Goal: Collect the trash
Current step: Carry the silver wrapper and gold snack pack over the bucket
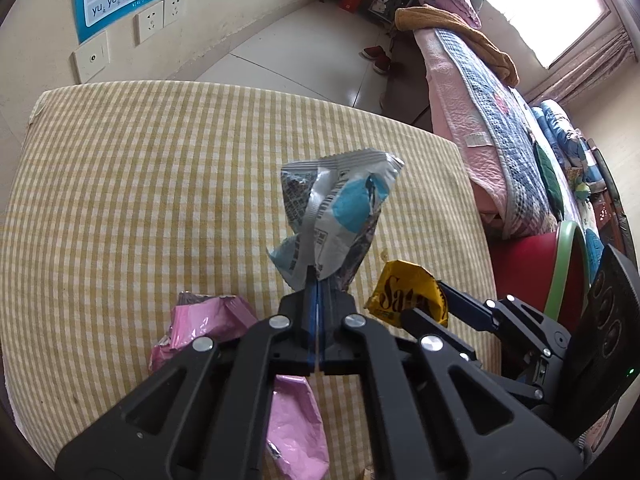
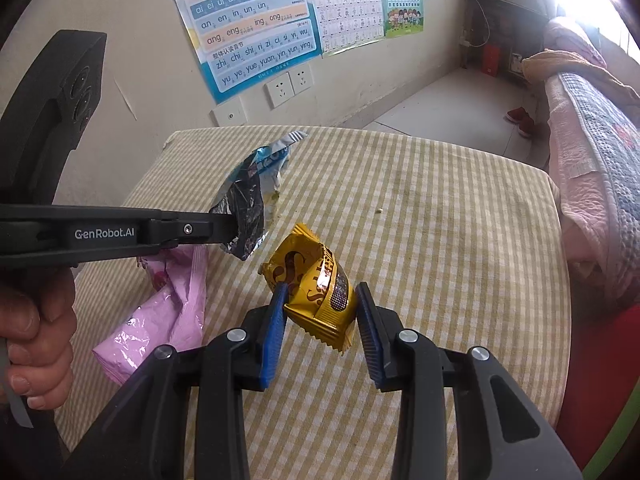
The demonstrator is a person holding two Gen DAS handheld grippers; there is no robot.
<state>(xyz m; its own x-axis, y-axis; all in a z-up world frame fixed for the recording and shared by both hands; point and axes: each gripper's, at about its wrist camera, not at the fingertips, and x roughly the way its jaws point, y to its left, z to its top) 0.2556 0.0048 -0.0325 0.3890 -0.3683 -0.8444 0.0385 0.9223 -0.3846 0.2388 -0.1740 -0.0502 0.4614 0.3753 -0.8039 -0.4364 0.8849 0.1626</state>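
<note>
Left to right, seen over the desk (image 1: 120, 184), which wears a yellow-and-white checked cloth.

Left edge of the right wrist view: a person's hand (image 2: 36, 332) wraps the handle of the left claw (image 1: 317, 296). Under that claw's arm, near the desk's near-left side, lies a crumpled pink plastic wrapper (image 2: 168, 320), flat on the cloth.

Left claw: blue pads pressed together, pinching the lower end of a silver-and-light-blue crinkled foil snack bag (image 1: 336, 216). The bag stands up and away from the pads; the right wrist view suggests it is off the cloth, though I cannot tell that for certain.

Just right of it, toward the desk's middle: a small yellow foil snack packet with brown lettering (image 2: 316, 292). The right claw (image 2: 322, 300) has it between its blue pads (image 2: 274, 340). Jaws stand narrowly apart, one pad at each side of the packet, gripping it. Whether the packet's underside touches the cloth I cannot tell.

A small crumb (image 2: 379, 211) sits on the cloth nearer the far-right corner.

Right of the desk: a bed (image 1: 492, 128) with pink and blue quilted covers and a mustard blanket (image 1: 460, 36) at its far end. Below it, near the desk's right edge, a red bin with a green rim (image 1: 560, 276).
</note>
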